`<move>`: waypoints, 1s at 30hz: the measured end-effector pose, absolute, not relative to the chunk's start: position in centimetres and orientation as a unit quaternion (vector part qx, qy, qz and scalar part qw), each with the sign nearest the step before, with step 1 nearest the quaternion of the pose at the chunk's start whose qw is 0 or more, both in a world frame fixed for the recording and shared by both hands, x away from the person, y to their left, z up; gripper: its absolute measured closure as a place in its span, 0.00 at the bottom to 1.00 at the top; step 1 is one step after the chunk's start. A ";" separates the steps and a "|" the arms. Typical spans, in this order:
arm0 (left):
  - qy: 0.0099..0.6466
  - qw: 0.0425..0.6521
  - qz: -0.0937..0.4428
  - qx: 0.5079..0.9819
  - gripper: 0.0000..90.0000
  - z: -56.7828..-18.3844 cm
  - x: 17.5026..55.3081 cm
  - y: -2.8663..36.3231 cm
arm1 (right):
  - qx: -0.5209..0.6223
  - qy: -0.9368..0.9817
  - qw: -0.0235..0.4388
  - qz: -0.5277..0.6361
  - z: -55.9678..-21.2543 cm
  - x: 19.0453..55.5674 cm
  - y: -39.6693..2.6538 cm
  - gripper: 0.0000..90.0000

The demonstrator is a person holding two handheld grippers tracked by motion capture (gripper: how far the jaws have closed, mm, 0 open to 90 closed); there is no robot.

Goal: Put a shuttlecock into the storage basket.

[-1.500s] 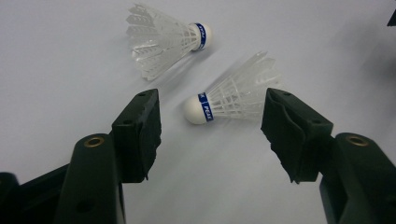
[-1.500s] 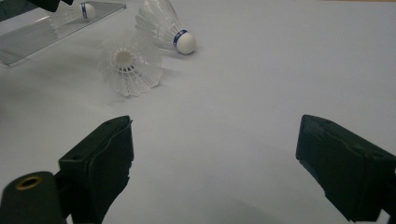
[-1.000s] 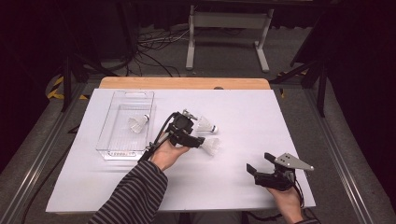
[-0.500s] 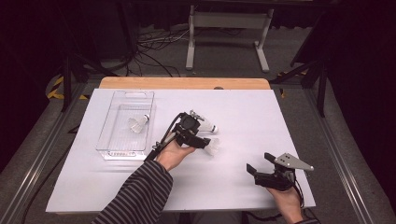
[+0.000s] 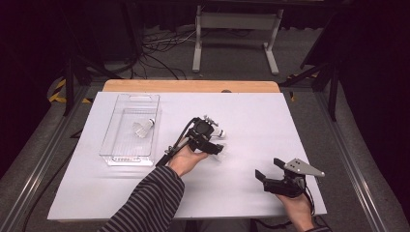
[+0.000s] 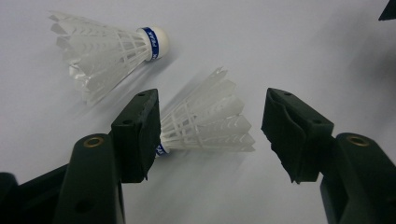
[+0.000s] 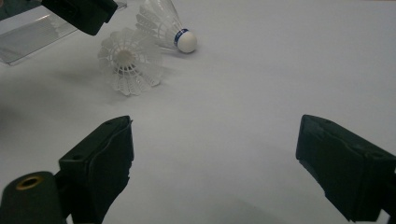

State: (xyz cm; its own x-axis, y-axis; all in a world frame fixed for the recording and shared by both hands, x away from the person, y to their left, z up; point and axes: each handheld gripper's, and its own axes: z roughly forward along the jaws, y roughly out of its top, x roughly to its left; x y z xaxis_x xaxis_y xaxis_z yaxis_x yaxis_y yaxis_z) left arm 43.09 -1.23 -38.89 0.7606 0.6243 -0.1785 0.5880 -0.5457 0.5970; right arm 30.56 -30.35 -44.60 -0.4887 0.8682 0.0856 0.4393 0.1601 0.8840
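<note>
Two white shuttlecocks lie on the white table top. The near shuttlecock [image 6: 205,121] lies on its side between the jaws of my left gripper [image 6: 210,130], its cork behind the left jaw. The jaws stand open, the right one clear of the feathers. The far shuttlecock [image 6: 107,51], with a blue band, lies just beyond. From above, my left gripper [image 5: 215,147] hovers at mid-table beside the banded shuttlecock [image 5: 221,133]. My right gripper [image 5: 268,168] rests open near the front right, with nothing between its jaws [image 7: 215,158]. It faces both shuttlecocks [image 7: 130,65].
A clear plastic tray [image 5: 109,153] stands at the left of the table with a third shuttlecock [image 5: 142,128] in it. A wooden strip [image 5: 191,86] runs along the table's far edge. A metal stand and cables lie on the floor beyond.
My left gripper has moved a little to the right and down, over the near shuttlecock. Its jaws stay as wide. My right gripper has kept still.
</note>
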 end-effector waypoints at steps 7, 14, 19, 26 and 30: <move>0.343 0.326 0.023 0.881 0.42 -39.2 43.3 -2.0 | 0.450 0.726 0.230 0.467 -44.6 30.6 -30.3 0.13; 0.344 0.322 0.021 0.882 0.44 -39.7 43.4 -2.7 | 0.450 0.727 0.228 0.466 -44.6 30.6 -30.3 0.13; 0.350 0.317 0.021 0.882 0.45 -40.1 43.6 -2.8 | 0.450 0.727 0.227 0.466 -44.6 30.6 -30.3 0.13; 0.350 0.314 0.023 0.882 0.47 -40.3 43.7 -2.9 | 0.450 0.728 0.227 0.465 -44.6 30.6 -30.3 0.13; 0.350 0.310 0.022 0.884 0.49 -40.5 43.8 -2.9 | 0.450 0.727 0.228 0.465 -44.6 30.6 -30.3 0.13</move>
State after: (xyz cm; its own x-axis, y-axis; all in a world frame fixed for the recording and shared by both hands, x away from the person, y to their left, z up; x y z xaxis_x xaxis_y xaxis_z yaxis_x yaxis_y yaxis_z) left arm 43.76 -2.94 -40.49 0.7545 0.6318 -0.1774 0.6041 -0.5630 0.5640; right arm 30.59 -30.35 -44.64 -0.4902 0.8672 0.0877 0.4427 0.1611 0.8821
